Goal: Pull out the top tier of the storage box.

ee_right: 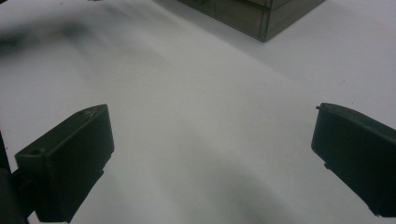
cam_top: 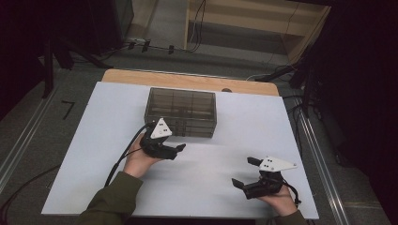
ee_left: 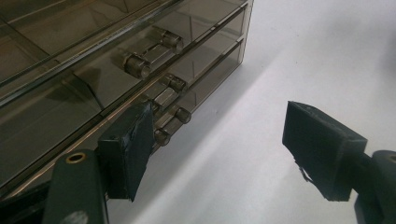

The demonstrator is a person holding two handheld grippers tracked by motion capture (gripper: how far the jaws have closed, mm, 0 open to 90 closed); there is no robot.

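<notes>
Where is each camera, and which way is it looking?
High view: sits above the person's side, looks forward and down on the white table; both forearms, the left gripper and the right gripper show.
Left gripper view: rides the left gripper, looks along its open jaws at the drawer box handles.
Right gripper view: rides the right gripper, looks across bare table toward the box corner.
Shared: all three show the smoky drawer box and white table.

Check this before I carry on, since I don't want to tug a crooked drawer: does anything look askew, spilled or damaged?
Nothing stands out. The smoked drawer box sits square on the white board, drawers shut, handles intact. The left gripper is open beside them; the right gripper is open over bare board.
</notes>
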